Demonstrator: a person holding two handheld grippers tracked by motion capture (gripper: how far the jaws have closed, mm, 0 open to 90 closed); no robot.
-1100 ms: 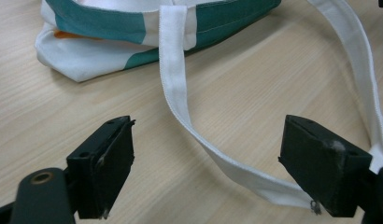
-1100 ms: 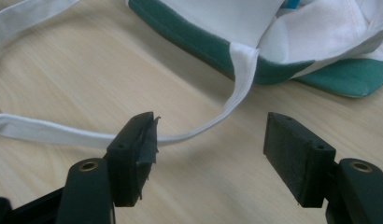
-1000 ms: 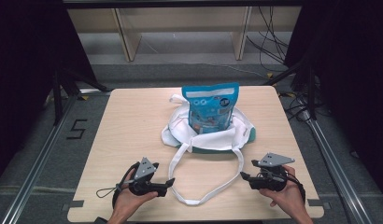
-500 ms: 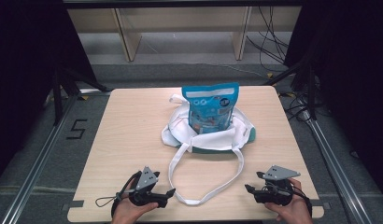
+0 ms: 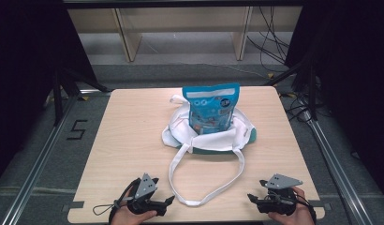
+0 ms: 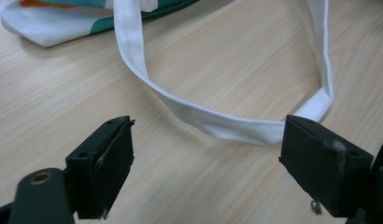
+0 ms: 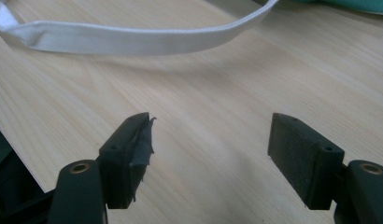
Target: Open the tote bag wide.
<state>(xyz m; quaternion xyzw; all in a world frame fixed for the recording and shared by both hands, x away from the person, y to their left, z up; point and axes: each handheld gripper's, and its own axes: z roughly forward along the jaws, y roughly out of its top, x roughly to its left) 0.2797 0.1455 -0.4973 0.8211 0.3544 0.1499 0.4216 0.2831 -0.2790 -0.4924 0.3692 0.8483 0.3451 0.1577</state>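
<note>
The wooden desk (image 5: 129,140) is carrying a white tote bag (image 5: 180,133) at its middle, with a blue snack pouch (image 5: 211,110) standing upright inside; its label is too small to read. The bag's handle loop (image 5: 199,199) is lying toward the near edge. Both tools have pulled back to that edge since a second ago: left tool (image 5: 169,200) and right tool (image 5: 251,199) are standing apart, empty, the right's jaws having just been opening, suggesting the packing is finished.

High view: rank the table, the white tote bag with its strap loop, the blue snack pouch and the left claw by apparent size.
1. table
2. white tote bag
3. blue snack pouch
4. left claw, smallest, though nearest the camera.
</note>
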